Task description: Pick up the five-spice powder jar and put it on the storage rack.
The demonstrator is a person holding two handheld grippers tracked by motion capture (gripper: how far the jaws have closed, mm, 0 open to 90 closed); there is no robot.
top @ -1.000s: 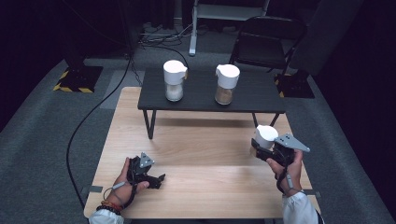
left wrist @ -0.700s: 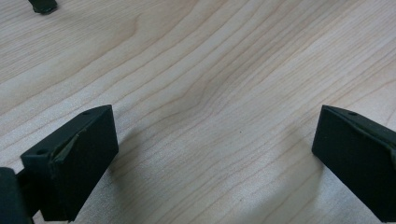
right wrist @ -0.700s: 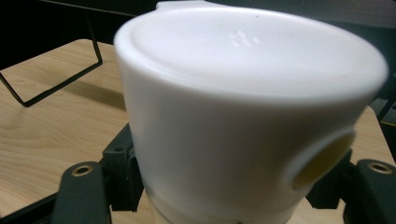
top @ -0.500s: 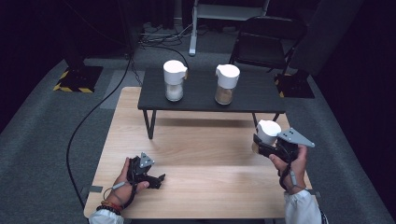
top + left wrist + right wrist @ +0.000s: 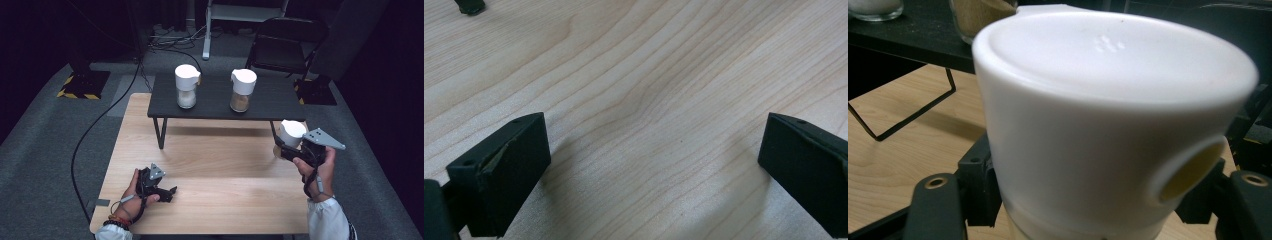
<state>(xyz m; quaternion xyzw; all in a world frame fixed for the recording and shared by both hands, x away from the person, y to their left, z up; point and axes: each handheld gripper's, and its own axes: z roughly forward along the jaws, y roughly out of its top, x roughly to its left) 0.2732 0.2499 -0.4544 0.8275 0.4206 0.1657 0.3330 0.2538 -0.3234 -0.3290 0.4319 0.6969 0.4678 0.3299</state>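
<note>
Already at the left edge of our wooden table (image 5: 215, 150), our left gripper (image 5: 161, 190) rests low near the front, its jaws spread wide over bare wood grain with nothing between them, as the left gripper view shows; it is well apart from everything that matters and has no part in the coming move. Moving rightward, the black raised shelf (image 5: 220, 102) stands across the far half of the table on thin wire legs, and on it we see two white-lidded jars: one with white contents (image 5: 187, 92) toward its left, one with brown contents (image 5: 242, 90) toward its right, with bare shelf to the right of that one. Further right again, our right gripper (image 5: 290, 150) is clamped on the third white-lidded jar (image 5: 1108, 120), which we hold upright off the table, its long axis vertical, the lid above the jaws and a yellowish spout opening on the lid's side. From that jar the shelf lies forward and to the left, and a little higher, so we judge the free spot beside the brown-filled jar to be the goal. What stands in the way is the shelf's near edge and its right leg (image 5: 272, 131), which the jar's base must clear; the brown-filled jar is the closest neighbour to avoid.
</note>
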